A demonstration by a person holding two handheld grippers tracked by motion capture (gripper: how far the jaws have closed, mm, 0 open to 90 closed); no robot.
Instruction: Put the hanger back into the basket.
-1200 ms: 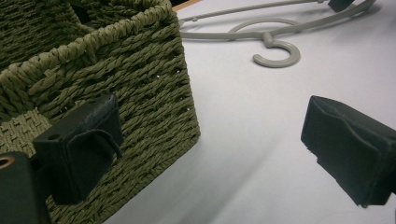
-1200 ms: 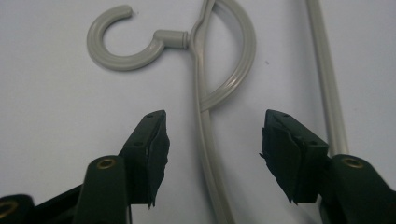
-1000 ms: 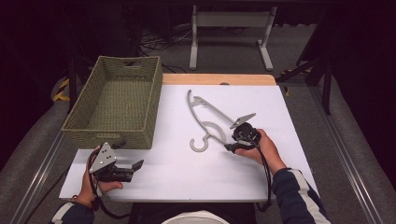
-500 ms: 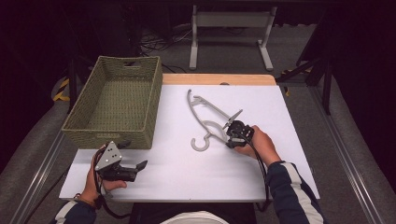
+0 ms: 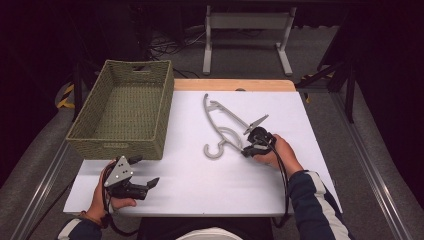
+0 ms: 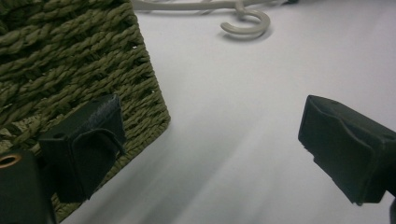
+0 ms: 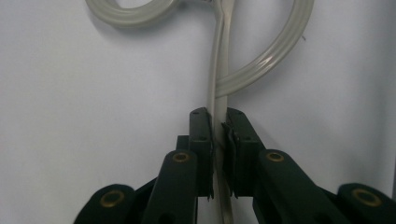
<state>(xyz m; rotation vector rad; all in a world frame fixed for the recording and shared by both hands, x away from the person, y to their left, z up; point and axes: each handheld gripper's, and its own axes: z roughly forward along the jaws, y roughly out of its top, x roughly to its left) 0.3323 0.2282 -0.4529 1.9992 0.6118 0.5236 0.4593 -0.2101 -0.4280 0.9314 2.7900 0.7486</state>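
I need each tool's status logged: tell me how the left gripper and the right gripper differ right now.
The left gripper has its jaws spread wide with nothing between them; the right gripper has just closed its jaws, and they pinch the grey clothes hanger. The left gripper sits by the near corner of the woven basket, the right gripper mid-table at the hanger. Both are black, hand-held, low over the white table.

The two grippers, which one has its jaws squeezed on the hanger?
The right gripper: its jaws are shut on the grey hanger on the white table. The left gripper has wide-open jaws holding nothing, beside the woven basket.
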